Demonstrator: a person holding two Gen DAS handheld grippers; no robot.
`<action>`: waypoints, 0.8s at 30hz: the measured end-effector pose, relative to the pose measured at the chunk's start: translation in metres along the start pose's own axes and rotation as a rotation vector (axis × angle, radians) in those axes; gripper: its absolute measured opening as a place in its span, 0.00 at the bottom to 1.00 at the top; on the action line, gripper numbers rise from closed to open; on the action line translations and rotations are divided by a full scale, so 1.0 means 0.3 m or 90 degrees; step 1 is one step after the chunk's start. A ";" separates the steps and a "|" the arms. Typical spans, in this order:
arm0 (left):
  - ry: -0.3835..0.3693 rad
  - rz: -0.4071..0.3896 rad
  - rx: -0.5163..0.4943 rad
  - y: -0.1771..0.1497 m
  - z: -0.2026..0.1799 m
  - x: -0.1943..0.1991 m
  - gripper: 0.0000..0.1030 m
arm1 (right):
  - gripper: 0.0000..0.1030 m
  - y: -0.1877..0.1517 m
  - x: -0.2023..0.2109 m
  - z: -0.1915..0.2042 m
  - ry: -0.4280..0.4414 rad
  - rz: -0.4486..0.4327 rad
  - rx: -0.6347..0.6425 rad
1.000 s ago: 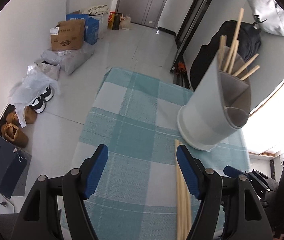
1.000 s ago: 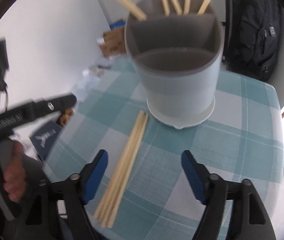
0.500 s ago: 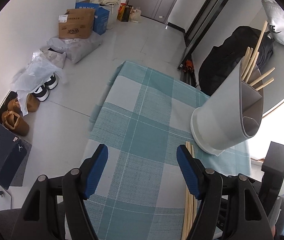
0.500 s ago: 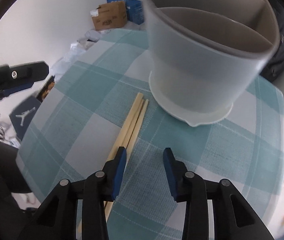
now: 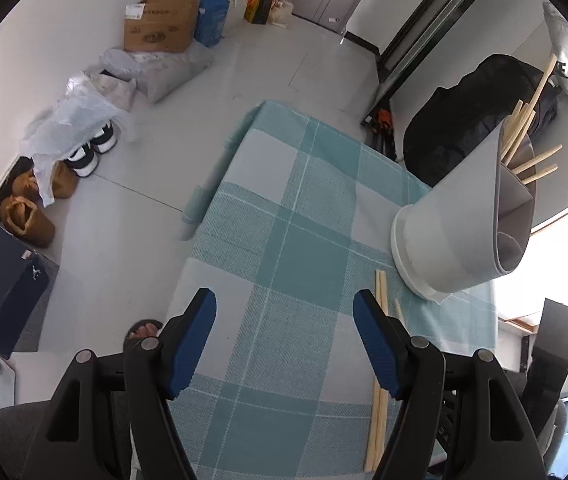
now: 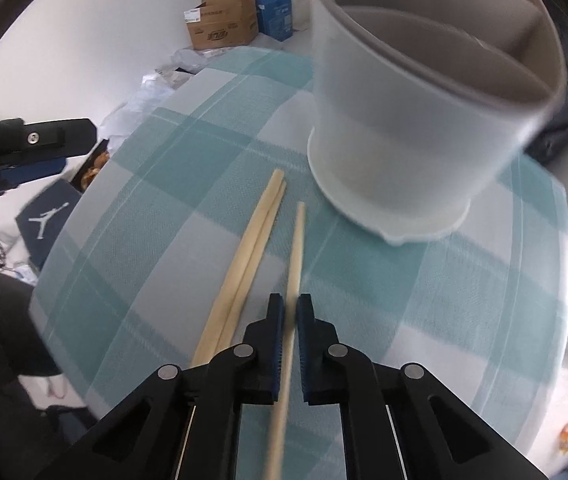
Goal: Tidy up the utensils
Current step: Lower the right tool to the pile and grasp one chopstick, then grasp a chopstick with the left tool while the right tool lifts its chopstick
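Teal and white checks cover the tablecloth (image 6: 156,208), and on it stands a pale grey utensil holder (image 6: 407,120), a round tub split into compartments, with several wooden chopsticks (image 5: 523,148) poking out of its far section in the left wrist view. The right gripper (image 6: 288,312) has just been closing its jaws, and its blue pads now pinch a single chopstick (image 6: 295,256) whose tip points toward the foot of the holder without touching it. Just to the left of that stick, two more chopsticks (image 6: 252,248) lie side by side flat on the cloth, their ends near the holder's base. The left gripper (image 5: 285,320) hangs over the near part of the table with its jaws spread wide and nothing between them; the loose sticks lie just past its right finger. Beyond the table, a cardboard box (image 5: 160,24) and a dark shoebox (image 5: 0,280) sit on the floor.
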State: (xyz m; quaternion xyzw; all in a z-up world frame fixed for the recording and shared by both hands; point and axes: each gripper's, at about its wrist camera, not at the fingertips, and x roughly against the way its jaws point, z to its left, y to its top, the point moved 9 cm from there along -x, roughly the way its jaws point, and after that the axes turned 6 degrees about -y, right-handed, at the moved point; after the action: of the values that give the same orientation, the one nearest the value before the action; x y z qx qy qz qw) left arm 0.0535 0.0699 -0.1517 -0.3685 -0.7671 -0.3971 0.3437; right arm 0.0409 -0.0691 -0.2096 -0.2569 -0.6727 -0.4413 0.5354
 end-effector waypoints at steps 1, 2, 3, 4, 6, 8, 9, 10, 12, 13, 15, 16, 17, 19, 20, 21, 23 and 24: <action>-0.001 0.001 0.001 0.000 0.000 0.001 0.65 | 0.05 -0.017 0.007 -0.007 0.005 0.007 -0.002; -0.002 0.002 0.003 0.000 -0.001 0.001 0.65 | 0.05 -0.026 0.011 -0.020 0.007 0.011 -0.001; -0.005 0.003 0.006 0.002 -0.003 0.002 0.65 | 0.05 -0.037 0.019 -0.024 0.009 0.015 0.002; -0.008 0.002 0.008 0.006 -0.005 0.004 0.65 | 0.05 -0.042 0.029 -0.028 0.012 0.016 0.006; -0.008 0.001 0.010 0.009 -0.008 0.005 0.65 | 0.05 -0.050 0.035 -0.029 0.002 0.014 0.025; -0.008 0.000 0.010 0.010 -0.007 0.004 0.65 | 0.07 -0.038 0.032 -0.022 -0.005 0.008 0.040; -0.009 0.000 0.011 0.011 -0.007 0.004 0.65 | 0.07 -0.025 0.028 -0.015 -0.010 0.004 0.045; -0.010 0.002 0.011 0.010 -0.007 0.003 0.65 | 0.08 -0.012 0.025 -0.007 -0.011 0.000 0.049; -0.018 0.013 0.014 0.006 -0.008 0.000 0.65 | 0.10 0.003 0.022 0.003 -0.009 -0.009 0.056; -0.023 0.015 0.014 0.006 -0.011 0.000 0.65 | 0.12 0.014 0.019 0.007 -0.010 -0.014 0.058; -0.011 0.007 0.010 0.008 -0.002 0.002 0.65 | 0.13 0.039 0.012 0.015 -0.011 -0.022 0.061; 0.005 0.007 0.006 0.006 0.007 -0.004 0.65 | 0.13 0.047 0.011 0.016 -0.010 -0.026 0.060; 0.017 0.011 0.003 0.002 0.013 -0.012 0.65 | 0.13 0.053 0.012 0.015 -0.007 -0.028 0.056; 0.022 0.025 -0.003 -0.014 0.013 -0.033 0.65 | 0.11 0.055 0.016 0.009 0.003 -0.031 0.048; 0.024 0.033 -0.009 -0.022 0.009 -0.042 0.65 | 0.03 0.052 0.020 -0.001 0.007 -0.033 0.040; 0.031 0.042 -0.025 -0.036 -0.004 -0.058 0.65 | 0.04 0.050 0.024 -0.010 0.023 -0.033 0.025; 0.035 0.051 -0.050 -0.053 -0.023 -0.065 0.65 | 0.04 0.049 0.044 -0.038 0.057 -0.049 -0.011; 0.033 0.056 -0.066 -0.064 -0.041 -0.073 0.65 | 0.04 0.051 0.069 -0.056 0.068 -0.067 -0.031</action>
State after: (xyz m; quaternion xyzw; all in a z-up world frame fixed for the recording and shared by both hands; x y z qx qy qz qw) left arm 0.0509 0.0448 -0.1709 -0.4086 -0.7196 -0.4301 0.3609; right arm 0.0556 -0.0791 -0.1845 -0.2099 -0.6448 -0.4979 0.5406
